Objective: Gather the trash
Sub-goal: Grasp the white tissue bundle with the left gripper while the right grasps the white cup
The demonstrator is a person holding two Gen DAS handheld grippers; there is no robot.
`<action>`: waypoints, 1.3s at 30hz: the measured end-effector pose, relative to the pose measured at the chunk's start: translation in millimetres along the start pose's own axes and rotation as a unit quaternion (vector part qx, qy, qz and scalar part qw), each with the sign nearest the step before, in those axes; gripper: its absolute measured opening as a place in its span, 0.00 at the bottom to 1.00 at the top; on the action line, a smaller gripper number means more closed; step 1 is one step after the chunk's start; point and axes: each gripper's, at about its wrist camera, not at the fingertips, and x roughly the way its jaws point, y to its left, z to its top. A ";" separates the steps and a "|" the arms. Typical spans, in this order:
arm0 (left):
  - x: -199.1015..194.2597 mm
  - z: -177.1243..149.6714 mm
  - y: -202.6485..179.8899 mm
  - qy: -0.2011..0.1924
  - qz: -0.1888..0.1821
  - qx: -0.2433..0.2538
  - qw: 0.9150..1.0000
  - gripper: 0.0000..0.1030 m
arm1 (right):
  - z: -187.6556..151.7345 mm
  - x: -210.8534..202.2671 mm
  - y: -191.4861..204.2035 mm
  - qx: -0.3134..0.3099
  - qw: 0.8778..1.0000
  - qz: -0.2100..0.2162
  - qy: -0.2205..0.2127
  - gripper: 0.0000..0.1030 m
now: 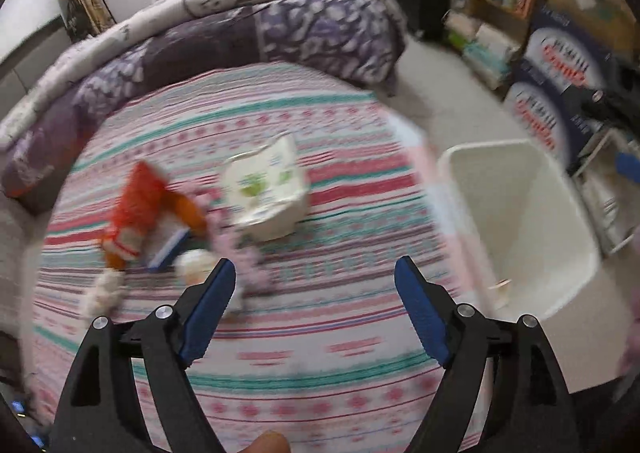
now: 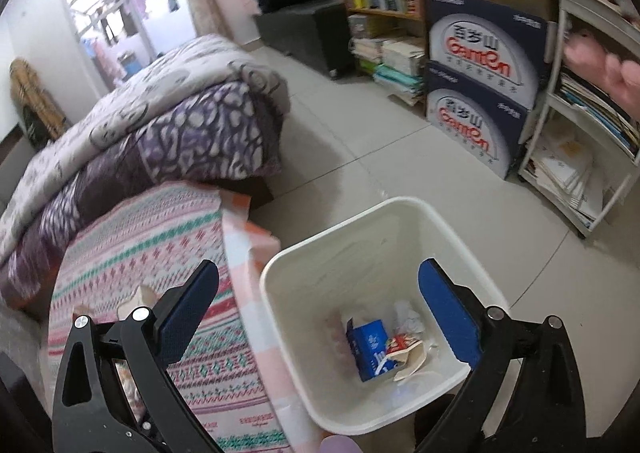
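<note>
A bedroom filled both views: a bed under a striped pink, green and white bedspread, a folded purple quilt across the upper part of the left wrist frame, bookshelves and stacked water cartons at the right. A white wastebasket stood on the tiled floor just beside the bed's edge, low and centre in the right wrist view.

The remaining trash lay on the bedspread, left of centre in the left wrist frame: an orange snack wrapper, a crumpled white tissue pack, and small pale wads near the finger tips. All looked light, soft and crushable; the wrapper was probably slick film, best pinched at a raised fold, and the tissue pack at its crumpled upper edge.

The left gripper stood wide open over the bedspread with nothing between its fingers. The right gripper was likewise spread and empty, above the wastebasket, in which a blue carton, a red-and-white wrapper and crumpled paper already lay.

Motion blur smeared the left view, so the small pale wads and a blue-edged item under the wrapper could not be identified. A thumb tip showed only partly at each frame's lower edge.
</note>
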 end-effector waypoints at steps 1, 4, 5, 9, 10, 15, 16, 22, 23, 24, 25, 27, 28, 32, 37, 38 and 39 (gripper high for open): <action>2.5 -2.3 5.3 0.007 0.013 0.010 1.000 0.78 | -1.8 1.2 4.9 -0.006 1.000 0.002 0.004 0.93; 12.5 -12.5 27.6 0.033 0.062 0.052 0.996 0.78 | -9.8 7.0 25.7 -0.035 0.999 0.009 0.020 0.93; 15.1 -15.9 39.0 0.043 0.075 0.055 0.995 0.78 | -12.3 9.0 32.2 -0.045 0.999 0.011 0.026 0.93; 29.0 -25.6 88.9 0.098 0.083 0.033 0.991 0.77 | -21.2 18.4 57.3 -0.074 0.996 0.025 0.050 0.93; 33.3 -28.6 104.4 0.108 0.095 0.028 0.989 0.78 | -23.5 20.9 62.9 -0.077 0.995 0.031 0.057 0.93; 52.2 -40.2 164.1 0.130 0.107 -0.006 0.986 0.77 | -36.3 40.1 88.9 -0.086 0.989 0.062 0.107 0.93; 56.8 -42.5 176.3 0.131 0.110 -0.012 0.985 0.77 | -38.0 44.8 93.1 -0.086 0.987 0.068 0.118 0.93; 86.5 -52.0 207.9 0.153 0.115 -0.019 0.981 0.77 | -44.5 81.1 130.9 -0.091 0.972 0.108 0.189 0.93; 87.5 -52.0 209.6 0.149 0.111 -0.021 0.982 0.77 | -45.2 88.0 138.2 -0.102 0.969 0.109 0.197 0.93; 86.8 -51.6 210.9 0.143 0.105 -0.025 0.984 0.77 | -45.7 94.8 144.6 -0.109 0.967 0.109 0.200 0.93; 87.4 -51.2 213.3 0.142 0.099 -0.028 0.984 0.74 | -46.8 99.2 148.1 -0.111 0.967 0.110 0.202 0.93; 86.9 -51.9 217.6 0.143 0.073 -0.034 0.986 0.64 | -49.3 110.1 152.8 -0.108 0.964 0.119 0.213 0.93; 86.4 -52.6 219.9 0.144 0.060 -0.039 0.987 0.56 | -51.1 117.2 155.3 -0.100 0.960 0.132 0.225 0.93; 87.0 -51.3 223.4 0.143 0.053 -0.053 0.987 0.49 | -53.2 130.2 161.3 -0.070 0.954 0.162 0.241 0.87; 80.0 -50.4 221.0 0.139 0.053 -0.071 0.986 0.48 | -61.2 141.1 170.3 -0.048 0.944 0.195 0.262 0.35; 77.3 -50.2 220.6 0.137 0.051 -0.078 0.986 0.48 | -61.9 141.1 170.4 -0.040 0.943 0.201 0.262 0.27; 72.6 -50.6 218.2 0.134 0.050 -0.085 0.986 0.48 | -62.4 139.7 171.5 -0.037 0.943 0.202 0.261 0.27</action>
